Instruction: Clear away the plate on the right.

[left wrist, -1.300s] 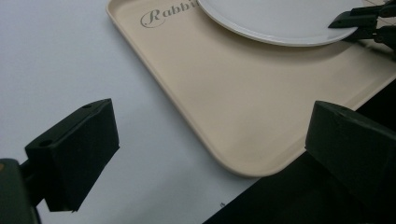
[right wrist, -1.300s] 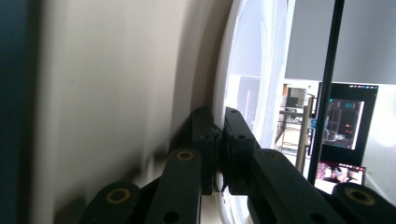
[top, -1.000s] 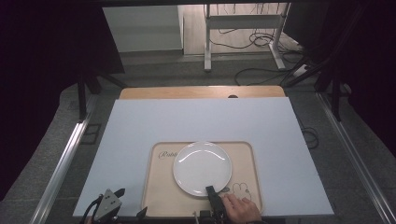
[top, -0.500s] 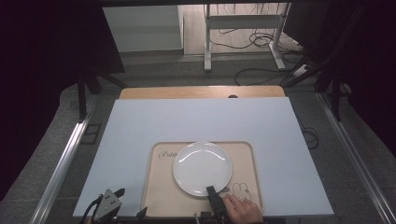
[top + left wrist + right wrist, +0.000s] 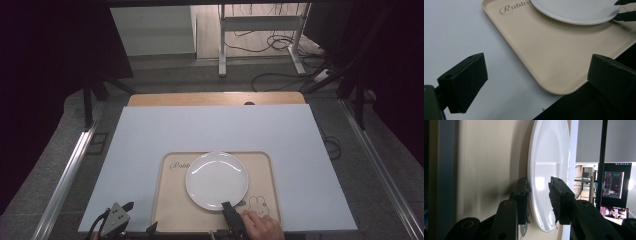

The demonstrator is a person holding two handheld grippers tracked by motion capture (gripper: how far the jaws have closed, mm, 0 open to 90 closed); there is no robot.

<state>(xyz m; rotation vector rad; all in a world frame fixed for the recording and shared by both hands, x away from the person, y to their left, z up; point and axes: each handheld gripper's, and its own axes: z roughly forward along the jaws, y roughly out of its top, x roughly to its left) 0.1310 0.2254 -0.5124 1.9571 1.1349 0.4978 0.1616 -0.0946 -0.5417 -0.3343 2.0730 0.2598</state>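
A white plate lies on a beige tray printed with a rabbit, near the table's front edge. My right gripper is turned on its side at the plate's near rim, one jaw under the rim and one above it. In the right gripper view the plate stands between the jaws of the right gripper; they have just been opening, and a gap shows at the upper pad. My left gripper hovers open by the tray's front left corner, holding nothing.
A pale blue mat covers the wooden table. A person's hand comes in at the front edge behind the right gripper. Metal rails run along both sides, and cables lie on the floor beyond the far edge.
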